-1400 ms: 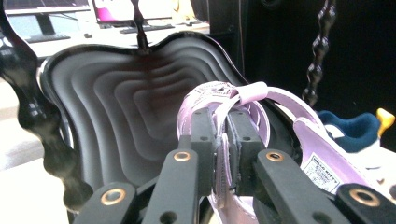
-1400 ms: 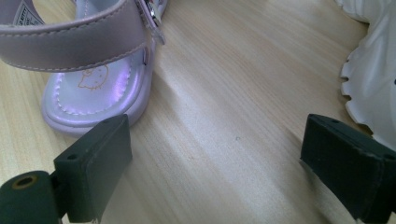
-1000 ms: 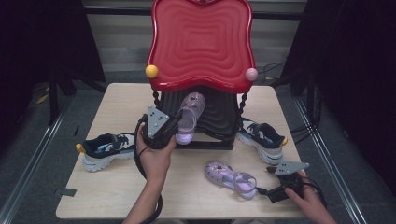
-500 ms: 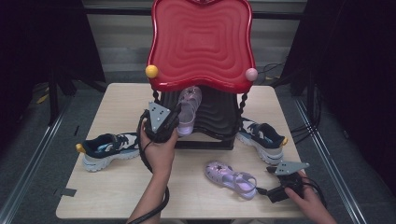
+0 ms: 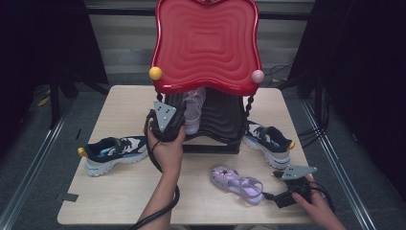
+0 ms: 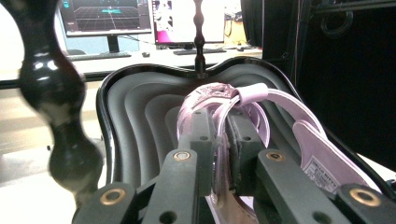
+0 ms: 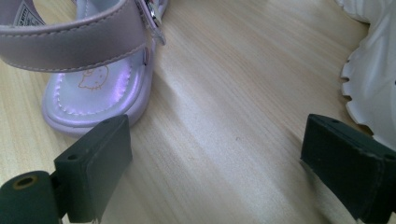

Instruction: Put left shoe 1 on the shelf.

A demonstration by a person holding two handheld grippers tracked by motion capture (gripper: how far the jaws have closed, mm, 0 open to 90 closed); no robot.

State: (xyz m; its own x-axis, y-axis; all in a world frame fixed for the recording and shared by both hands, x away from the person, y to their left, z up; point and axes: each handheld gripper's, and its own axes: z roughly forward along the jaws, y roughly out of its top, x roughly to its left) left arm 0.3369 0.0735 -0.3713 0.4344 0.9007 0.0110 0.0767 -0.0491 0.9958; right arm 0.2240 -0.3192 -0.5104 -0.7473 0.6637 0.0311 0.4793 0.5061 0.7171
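A lilac sandal (image 6: pixel 243 100) is gripped by the left tool (image 6: pixel 219 140) over the black shelf (image 6: pixel 140 107); beside the shelf, the right tool (image 7: pixel 210 168) is held agape.

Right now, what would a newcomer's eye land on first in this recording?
The glossy red wavy shell-shaped lid standing open at the table's far side dominates. Beneath it, the left claw is clamped on a lilac strapped sandal inside the black ribbed tray. Its matching lilac sandal lies on the wooden table, near the open right claw.
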